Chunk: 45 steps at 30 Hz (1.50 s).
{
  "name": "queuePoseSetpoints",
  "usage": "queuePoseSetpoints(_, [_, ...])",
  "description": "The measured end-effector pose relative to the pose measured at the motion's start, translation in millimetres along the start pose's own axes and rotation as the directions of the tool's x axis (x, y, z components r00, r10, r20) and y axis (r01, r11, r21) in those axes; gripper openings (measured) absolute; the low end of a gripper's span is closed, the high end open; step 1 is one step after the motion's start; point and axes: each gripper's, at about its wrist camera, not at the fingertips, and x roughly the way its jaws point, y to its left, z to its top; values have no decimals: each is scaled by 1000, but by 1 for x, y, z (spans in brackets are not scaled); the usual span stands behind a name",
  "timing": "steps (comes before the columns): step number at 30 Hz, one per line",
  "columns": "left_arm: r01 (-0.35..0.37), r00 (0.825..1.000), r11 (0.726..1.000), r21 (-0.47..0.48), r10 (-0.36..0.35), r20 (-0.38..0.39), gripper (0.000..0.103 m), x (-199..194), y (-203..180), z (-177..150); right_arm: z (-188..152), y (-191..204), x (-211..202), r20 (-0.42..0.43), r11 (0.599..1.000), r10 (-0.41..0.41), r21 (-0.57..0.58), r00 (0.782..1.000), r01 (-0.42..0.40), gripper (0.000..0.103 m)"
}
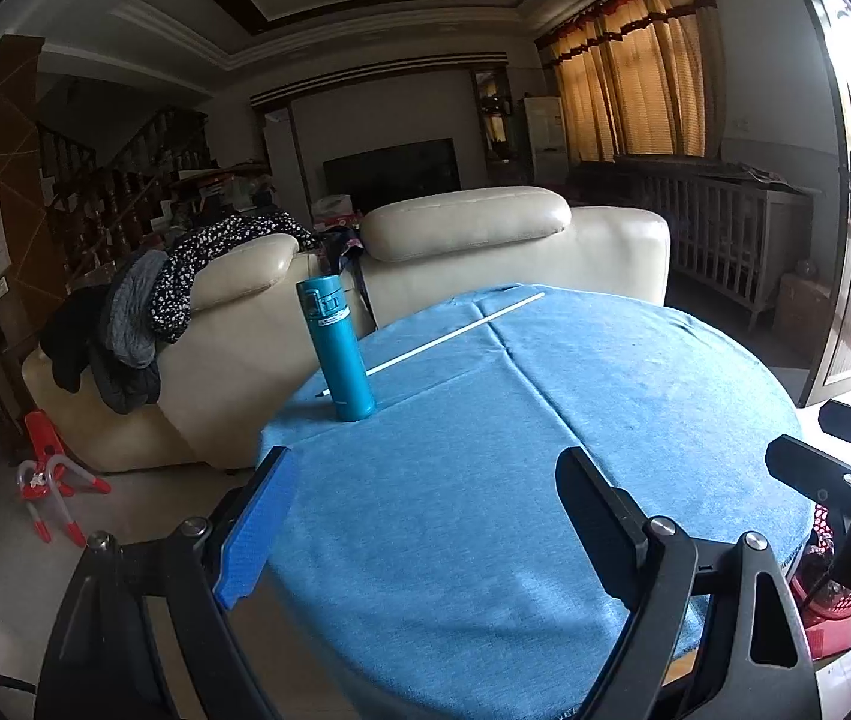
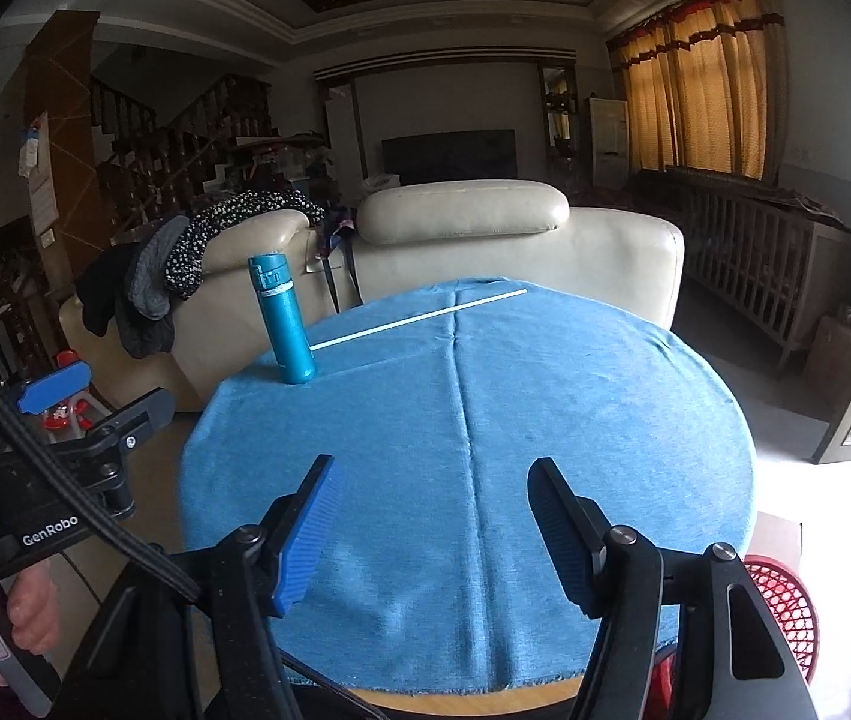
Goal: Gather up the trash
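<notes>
A round table under a blue cloth (image 1: 545, 450) (image 2: 545, 408) fills both views. On its far left part a teal bottle (image 1: 338, 348) (image 2: 284, 321) stands upright. Behind it a thin white stick (image 1: 455, 333) (image 2: 419, 318) lies slantwise on the cloth. My left gripper (image 1: 425, 474) hangs open over the near left part of the cloth with nothing between its fingers. Over the near edge my right gripper (image 2: 431, 480) is open and empty too. A red mesh basket (image 2: 785, 606) (image 1: 827, 588) sits low by the table's near right side.
A cream sofa (image 1: 485, 252) (image 2: 485, 240) with clothes draped over its left end stands just beyond the table. A white crib (image 1: 725, 234) lines the right wall by a bright doorway. Red toys (image 1: 47, 480) lie on the floor at left. A hand (image 2: 29, 618) holds the left gripper's handle.
</notes>
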Motion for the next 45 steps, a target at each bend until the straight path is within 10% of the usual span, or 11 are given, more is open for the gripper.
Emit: queuePoseSetpoints(45, [0,1000,999,-42,0,-8,88,-7,15,-9,-2,19,-2,9,1000,22,-23,1000,-21,68])
